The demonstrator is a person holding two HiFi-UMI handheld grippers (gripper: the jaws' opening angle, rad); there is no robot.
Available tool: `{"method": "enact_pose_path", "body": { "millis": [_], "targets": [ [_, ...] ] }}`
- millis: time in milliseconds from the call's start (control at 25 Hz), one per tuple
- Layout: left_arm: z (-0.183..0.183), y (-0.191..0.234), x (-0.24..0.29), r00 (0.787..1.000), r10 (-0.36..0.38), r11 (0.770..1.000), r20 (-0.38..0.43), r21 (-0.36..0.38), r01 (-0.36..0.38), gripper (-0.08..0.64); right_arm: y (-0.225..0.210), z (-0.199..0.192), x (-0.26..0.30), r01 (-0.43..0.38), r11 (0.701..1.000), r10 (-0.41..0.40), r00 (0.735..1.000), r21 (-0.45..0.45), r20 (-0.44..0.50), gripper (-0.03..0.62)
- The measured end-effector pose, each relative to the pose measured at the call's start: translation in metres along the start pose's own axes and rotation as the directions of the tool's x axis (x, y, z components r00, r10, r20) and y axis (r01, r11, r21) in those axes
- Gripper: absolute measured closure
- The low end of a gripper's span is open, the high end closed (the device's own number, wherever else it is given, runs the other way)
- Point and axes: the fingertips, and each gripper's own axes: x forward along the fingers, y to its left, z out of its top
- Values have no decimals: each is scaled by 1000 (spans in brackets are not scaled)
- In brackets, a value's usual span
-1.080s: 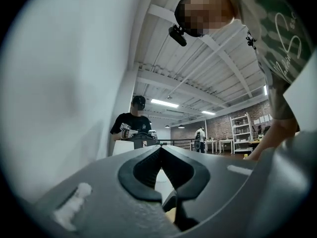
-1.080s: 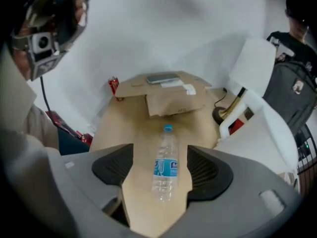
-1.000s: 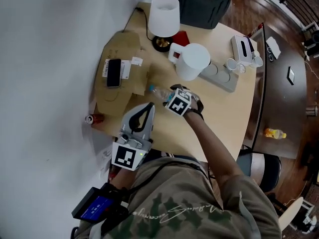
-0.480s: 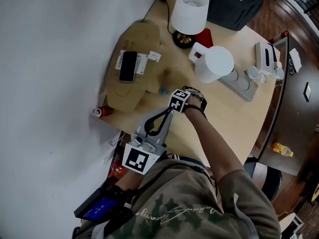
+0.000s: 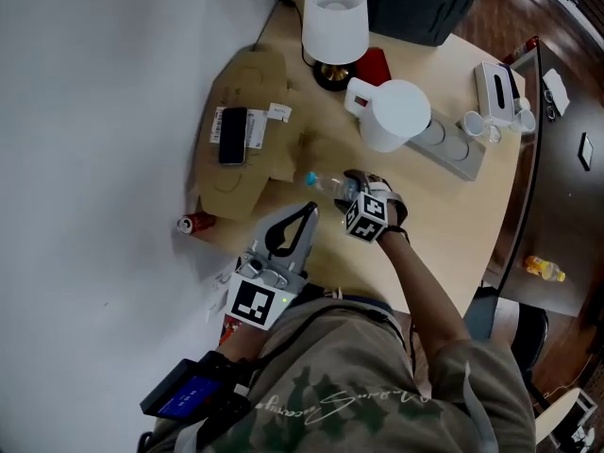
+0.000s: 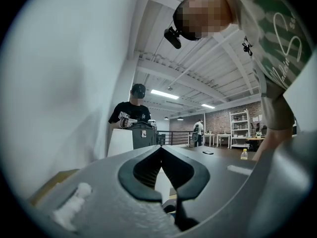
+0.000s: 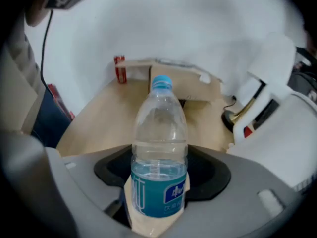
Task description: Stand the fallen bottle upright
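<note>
A clear plastic bottle (image 5: 326, 184) with a blue cap and blue label lies on the wooden table (image 5: 444, 225), cap pointing left toward the cardboard. My right gripper (image 5: 351, 192) points steeply down over its lower half. In the right gripper view the bottle (image 7: 158, 148) runs away from the camera between the jaws of my right gripper (image 7: 158, 192). The jaws are closing, and the pads touch the label on both sides. My left gripper (image 5: 304, 213) hovers level near the table's front edge. In the left gripper view my left gripper (image 6: 159, 148) is shut on nothing.
Flattened cardboard (image 5: 245, 173) with a black phone (image 5: 232, 136) covers the table's left side. A white lamp (image 5: 335, 17), a white jug (image 5: 396, 116), a power strip (image 5: 453, 154) and a black bag (image 5: 415, 3) stand behind. A red can (image 5: 196, 223) sits at the left edge.
My right gripper has come down onto the bottle, and more of the bottle's neck and cap now shows to its left. The left gripper has barely shifted.
</note>
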Motion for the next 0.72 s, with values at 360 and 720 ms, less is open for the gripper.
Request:
{"method": "enact_pose_path", "body": {
  "millis": [360,720],
  "targets": [
    [-2,-41,10,994,-94,995,-57,31,96,558,-35,16,-101,123,918,-357,669,376,652,281],
    [-7,-62,-1,989,-64,995,-131,68,74,558,-19,-28,-83,161,886,-430,630,434,646,278]
  ]
}}
